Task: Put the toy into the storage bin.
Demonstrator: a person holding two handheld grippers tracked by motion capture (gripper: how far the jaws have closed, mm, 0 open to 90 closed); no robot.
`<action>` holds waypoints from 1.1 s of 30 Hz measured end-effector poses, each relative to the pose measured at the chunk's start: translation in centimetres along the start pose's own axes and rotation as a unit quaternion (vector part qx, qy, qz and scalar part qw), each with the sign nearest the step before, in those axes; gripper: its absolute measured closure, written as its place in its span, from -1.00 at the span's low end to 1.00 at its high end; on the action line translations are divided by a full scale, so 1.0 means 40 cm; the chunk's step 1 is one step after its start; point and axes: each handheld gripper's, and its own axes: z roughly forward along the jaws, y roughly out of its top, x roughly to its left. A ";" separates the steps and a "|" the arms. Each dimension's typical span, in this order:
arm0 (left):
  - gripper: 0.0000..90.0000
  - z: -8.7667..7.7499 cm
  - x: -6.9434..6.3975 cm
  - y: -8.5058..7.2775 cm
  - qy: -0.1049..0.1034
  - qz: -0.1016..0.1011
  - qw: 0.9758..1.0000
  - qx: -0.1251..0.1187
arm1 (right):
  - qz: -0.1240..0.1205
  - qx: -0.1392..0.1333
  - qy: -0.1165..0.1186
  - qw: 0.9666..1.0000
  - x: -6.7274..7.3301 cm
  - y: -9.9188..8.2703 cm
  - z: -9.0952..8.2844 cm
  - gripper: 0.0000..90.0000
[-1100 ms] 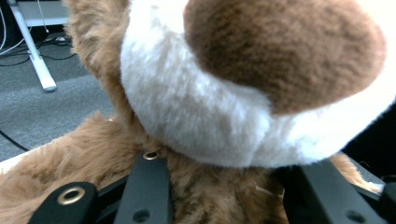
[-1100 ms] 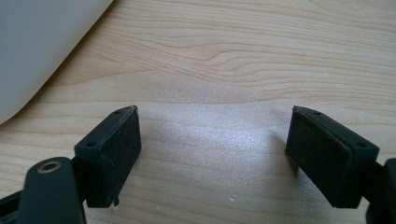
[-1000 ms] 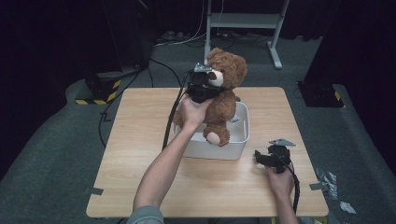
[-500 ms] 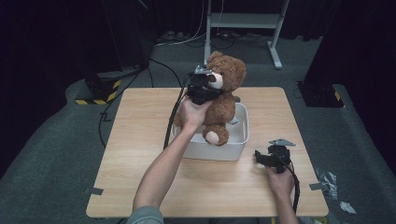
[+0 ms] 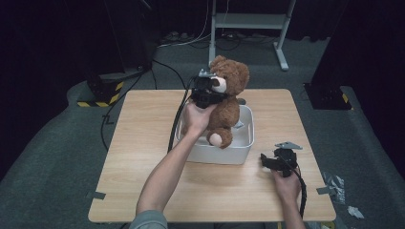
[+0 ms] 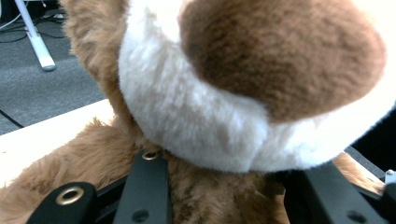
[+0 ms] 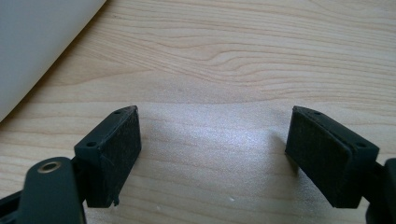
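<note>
table (image 5: 143,143): light wood, carries the tub; plenty of bare room around it.
tub (image 5: 241,151): white, near the middle of the table; nothing pins it, so a catch on the rim could shift it.
teddy bear (image 5: 228,102): brown, upright, legs down in the tub, head above the rim.
left gripper (image 5: 206,90): clamped on the bear's neck just under the muzzle (image 6: 243,121); grip looks snug, though fur hides the pads.
right gripper (image 5: 277,160): jaws wide, holding nothing, resting on the table right of the tub.
advice: move the bear straight, slowly; feet must clear the rim.
</note>
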 end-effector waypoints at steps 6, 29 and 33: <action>0.39 0.001 0.000 -0.009 0.001 0.003 1.000 0.003 | 0.000 0.000 0.000 1.000 0.000 0.000 0.000 -0.61; 0.34 0.011 0.007 -0.041 -0.005 -0.003 1.000 0.012 | 0.000 0.000 0.000 1.000 0.000 0.000 0.000 -0.61; 0.32 0.012 0.005 -0.044 -0.003 -0.004 1.000 0.013 | 0.000 0.000 0.001 1.000 0.000 0.000 0.000 -0.61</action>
